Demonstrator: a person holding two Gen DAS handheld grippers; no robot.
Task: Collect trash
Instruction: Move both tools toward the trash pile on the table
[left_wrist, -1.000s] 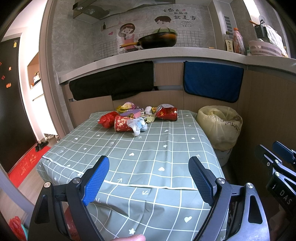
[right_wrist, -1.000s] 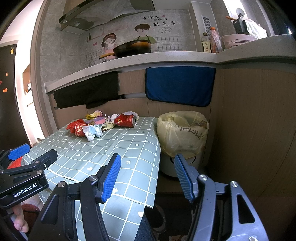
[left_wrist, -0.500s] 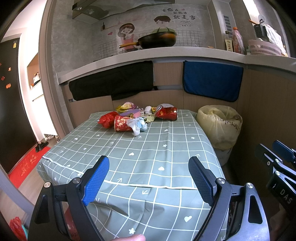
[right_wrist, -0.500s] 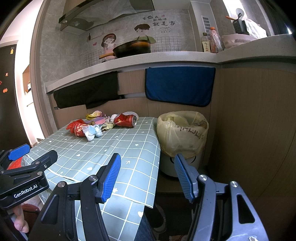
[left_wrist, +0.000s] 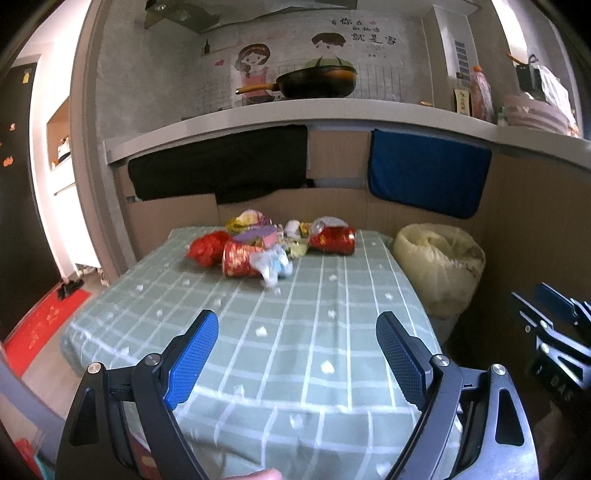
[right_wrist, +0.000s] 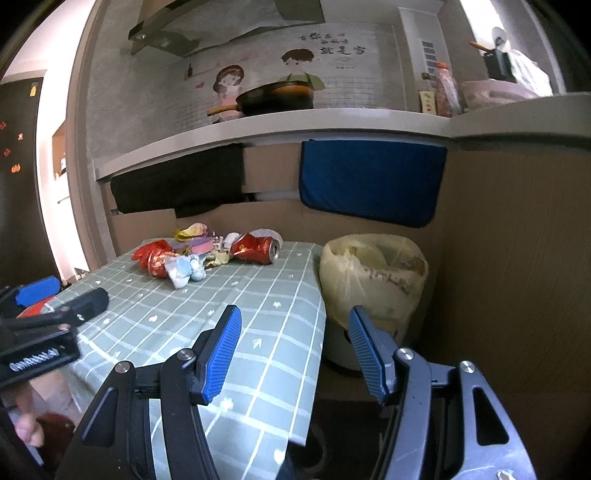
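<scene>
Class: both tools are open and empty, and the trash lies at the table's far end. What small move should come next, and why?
Probably carry the right tool forward toward the red can. Its jaws are open, the can lies nearest the bin, and nothing blocks the way across the tablecloth.

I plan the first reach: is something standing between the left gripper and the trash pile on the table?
Nothing visible does. Only bare checked tablecloth lies between the open left gripper and the trash pile at the table's far end.
</scene>
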